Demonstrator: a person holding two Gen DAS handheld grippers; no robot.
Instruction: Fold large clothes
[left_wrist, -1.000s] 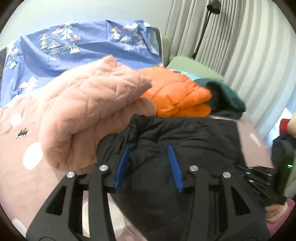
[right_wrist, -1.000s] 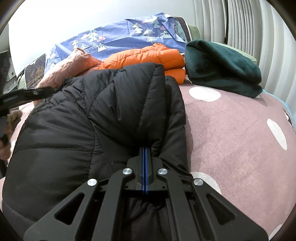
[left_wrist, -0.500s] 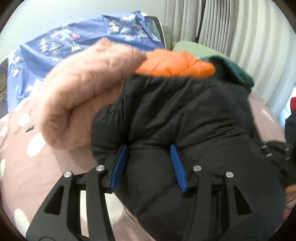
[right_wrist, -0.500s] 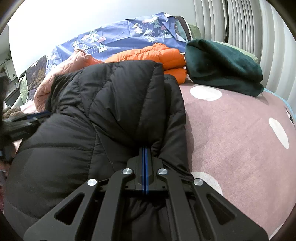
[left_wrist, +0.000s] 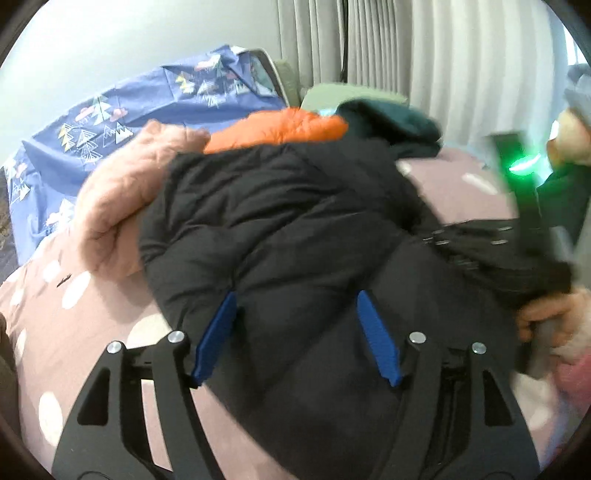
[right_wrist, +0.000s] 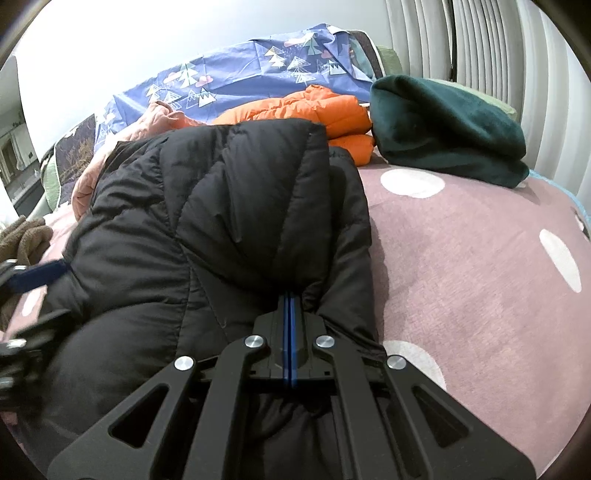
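Fingers (right_wrist: 290, 306) pinch one black jacket (right_wrist: 207, 221); left fingers (left_wrist: 295, 332) have just been opening.

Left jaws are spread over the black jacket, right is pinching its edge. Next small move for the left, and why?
Probably draw the left gripper back clear of the black puffer jacket. Its jaws have just been opening, the padding bulges between them unpinched, and the jacket already lies doubled over on the pink dotted bedspread. The right gripper, jaws shut on the jacket's edge, can hold the fold.
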